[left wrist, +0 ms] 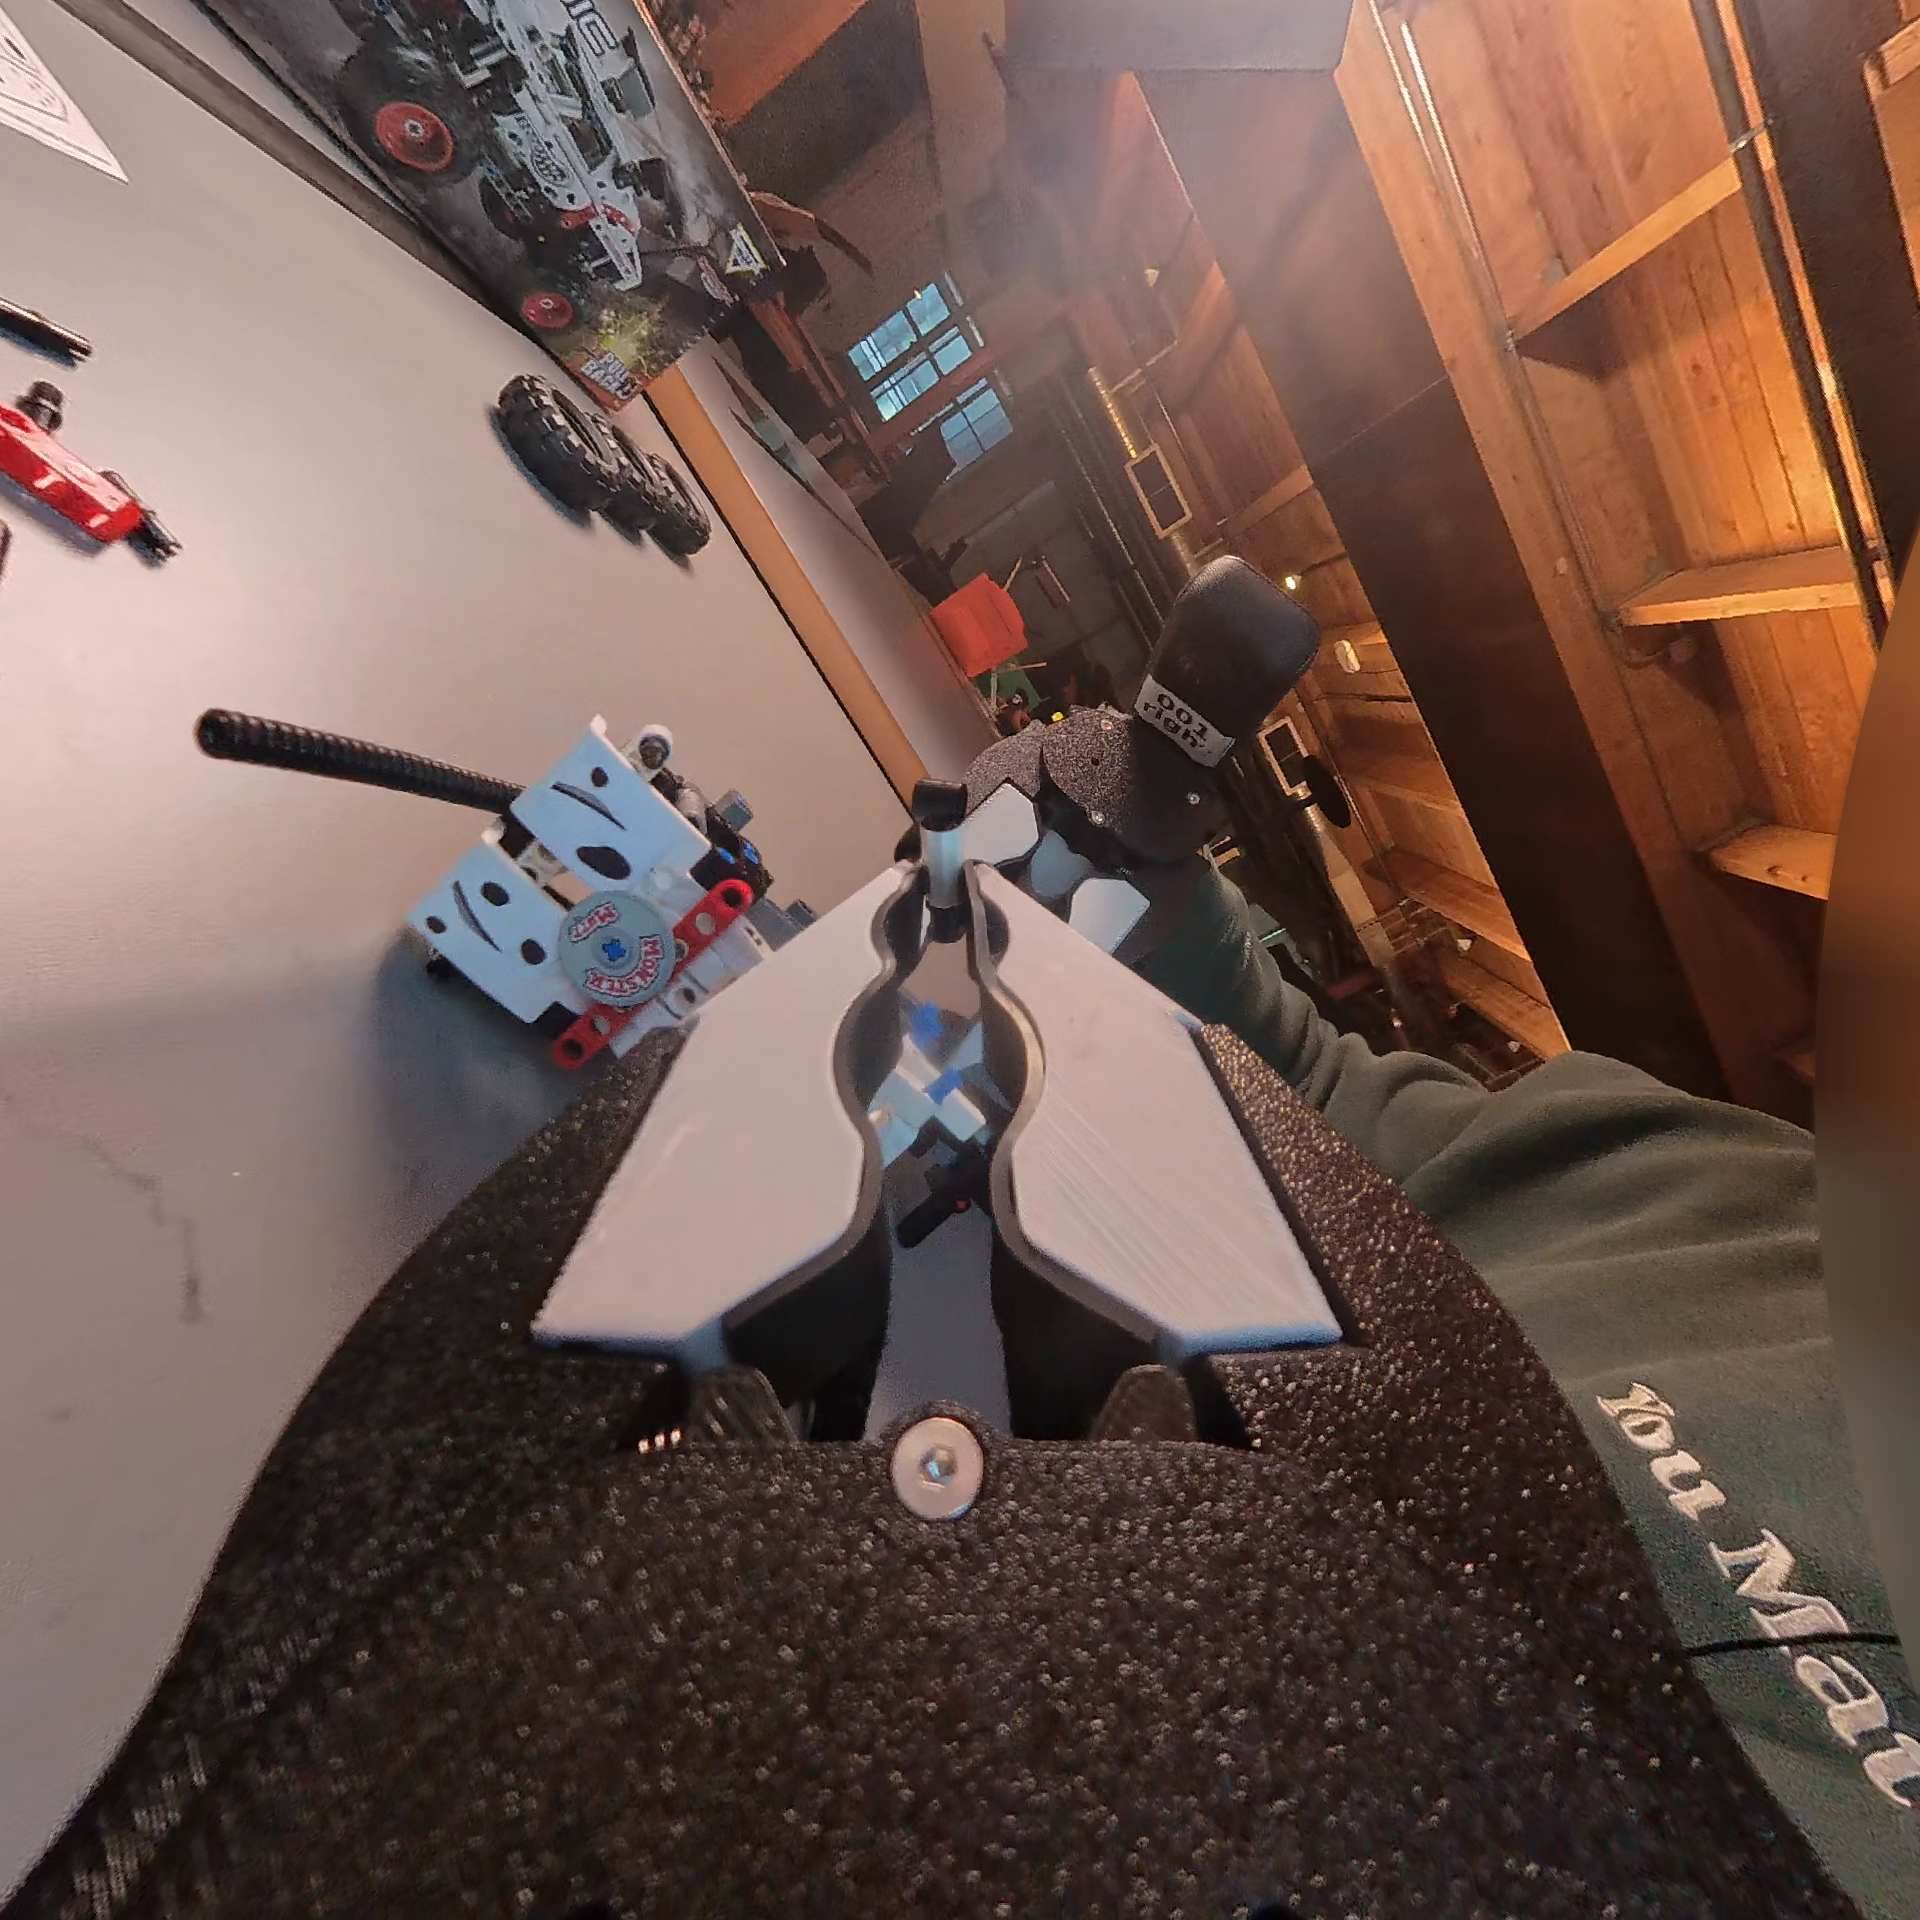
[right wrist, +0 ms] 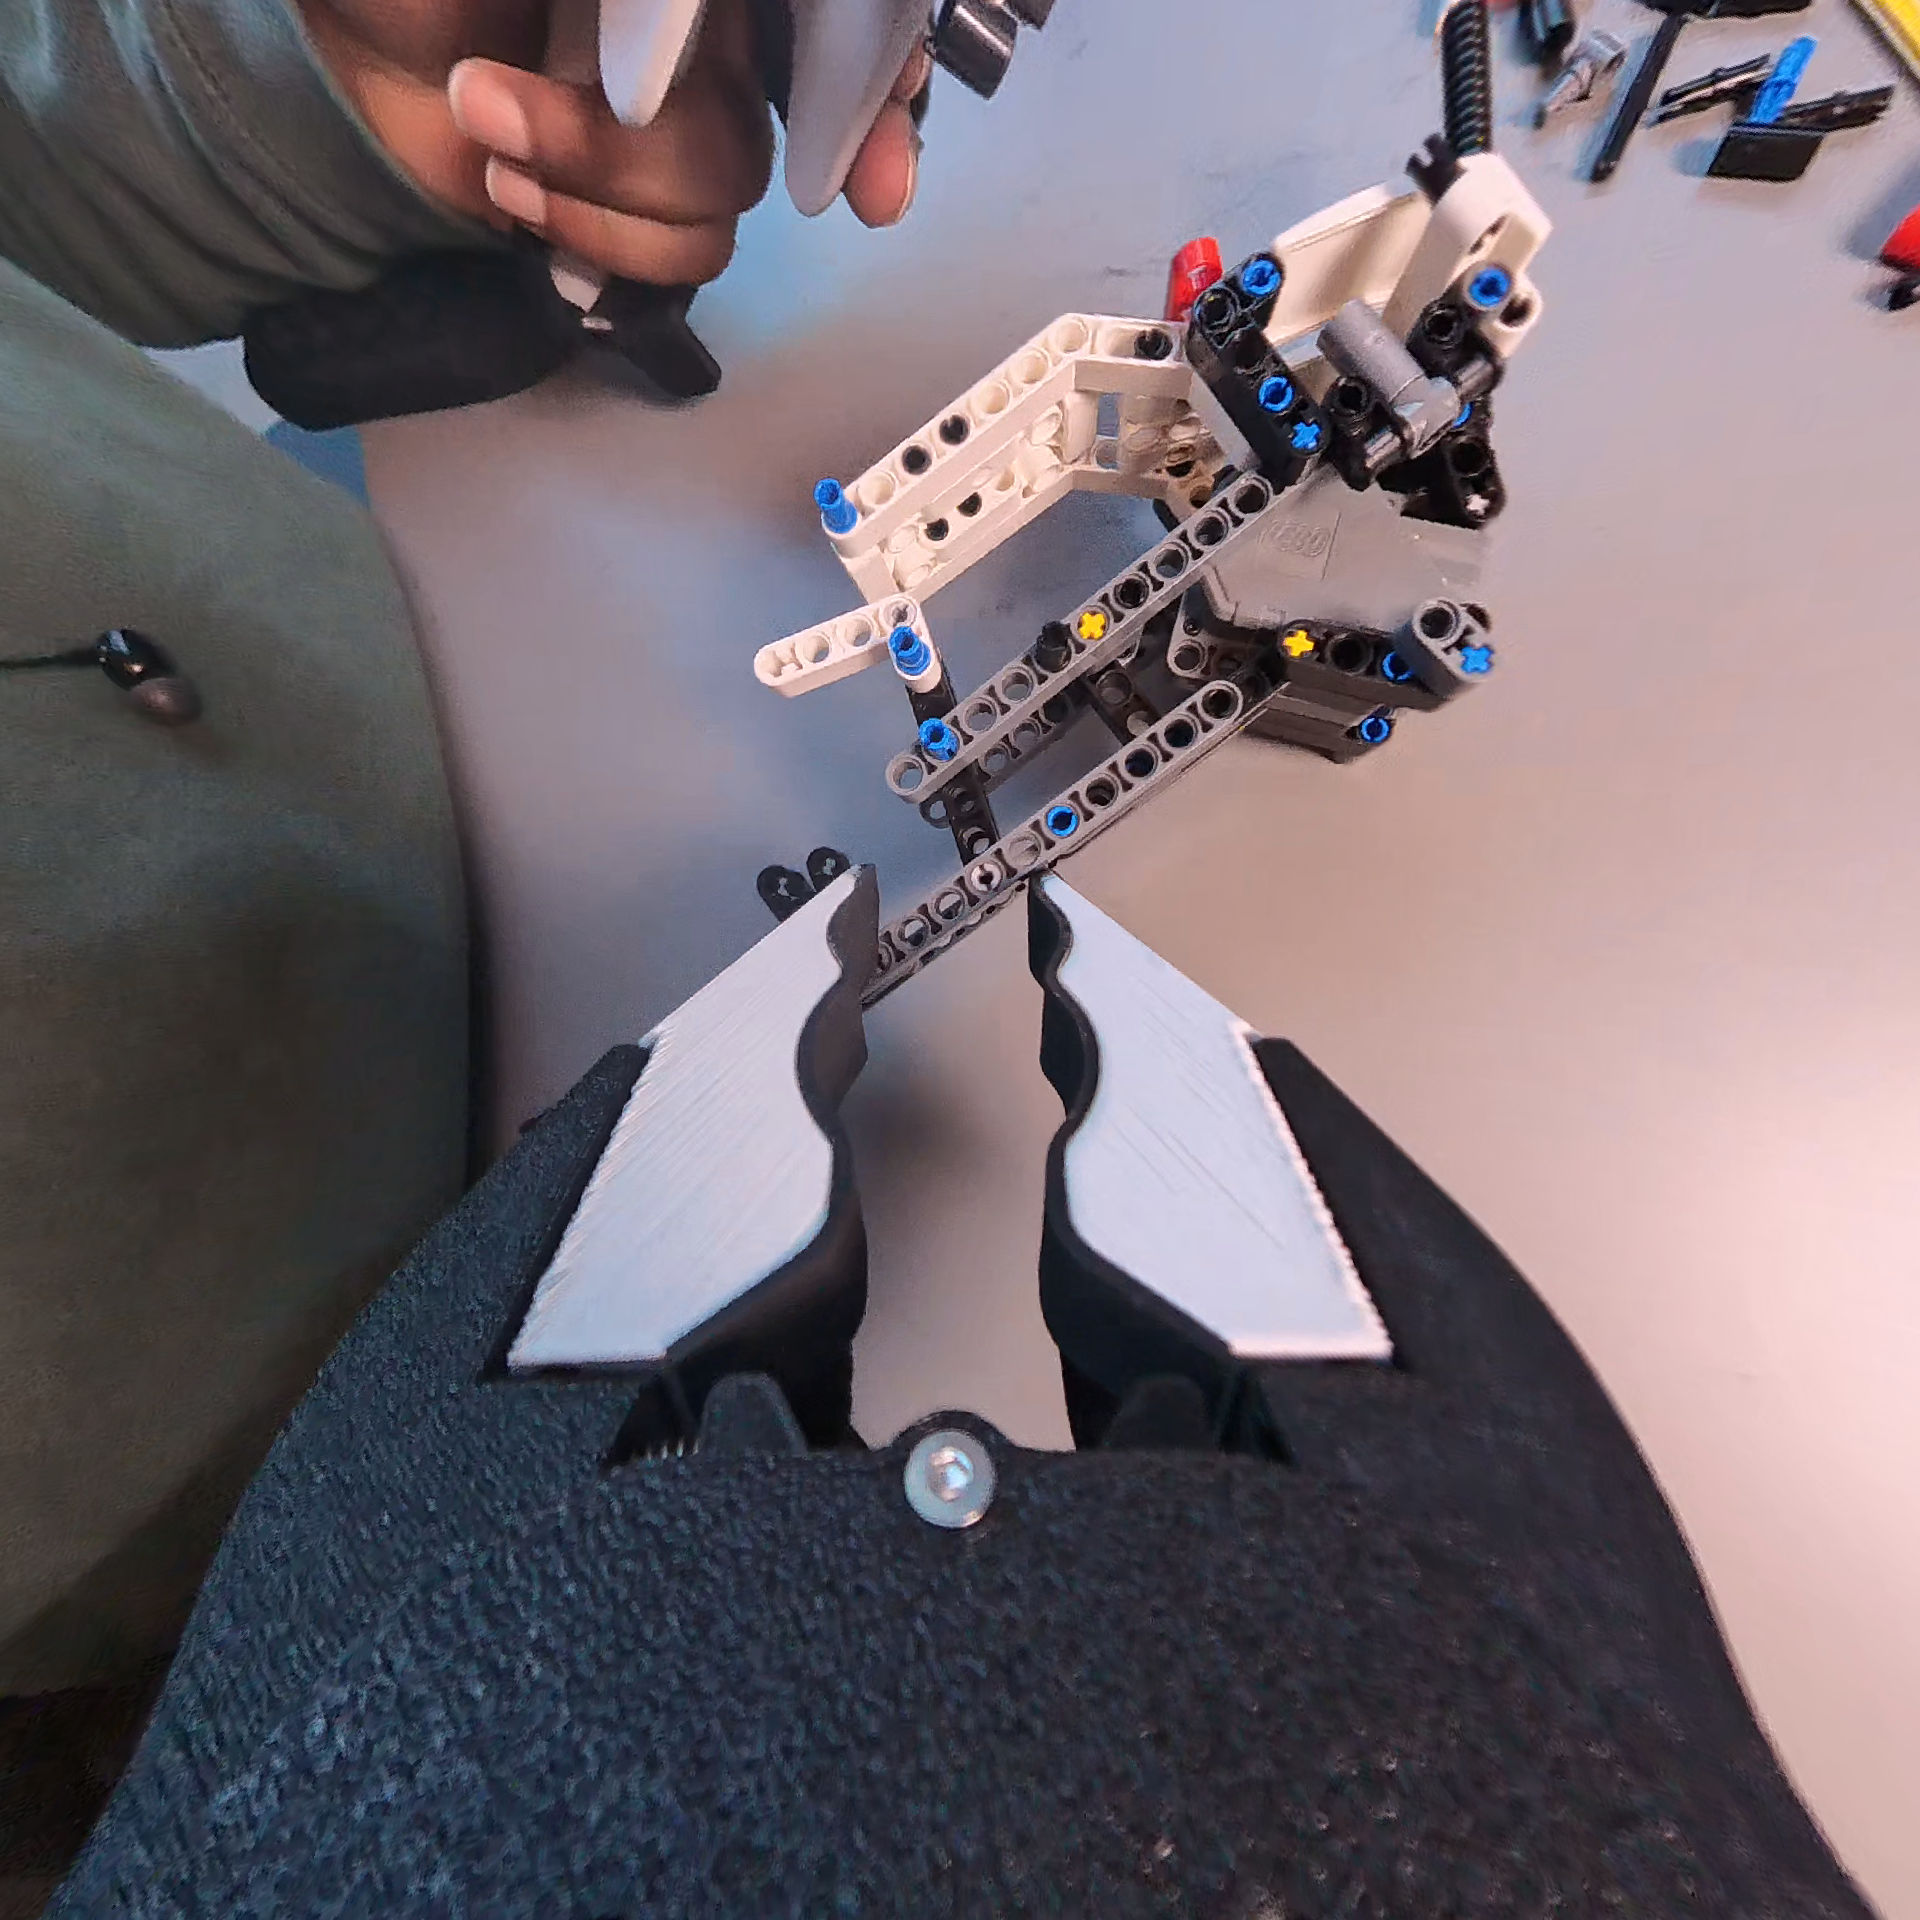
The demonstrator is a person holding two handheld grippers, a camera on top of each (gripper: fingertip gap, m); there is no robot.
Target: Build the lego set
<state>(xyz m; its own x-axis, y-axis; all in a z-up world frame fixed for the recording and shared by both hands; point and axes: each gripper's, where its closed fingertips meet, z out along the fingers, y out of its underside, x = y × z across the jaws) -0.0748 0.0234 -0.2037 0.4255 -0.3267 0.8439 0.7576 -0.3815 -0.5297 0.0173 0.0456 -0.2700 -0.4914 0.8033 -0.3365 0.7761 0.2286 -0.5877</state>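
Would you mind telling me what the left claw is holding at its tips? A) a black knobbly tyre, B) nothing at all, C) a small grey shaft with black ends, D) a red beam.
C: in the left wrist view the left claw is closed on a small grey shaft with black ends, while the tyres and the red piece lie on the table.

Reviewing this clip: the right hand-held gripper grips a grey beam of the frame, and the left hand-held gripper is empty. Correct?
Not quite. The left hand-held gripper is not empty: the left wrist view shows it shut on a small pin. The right hand-held gripper does grip the grey beam.
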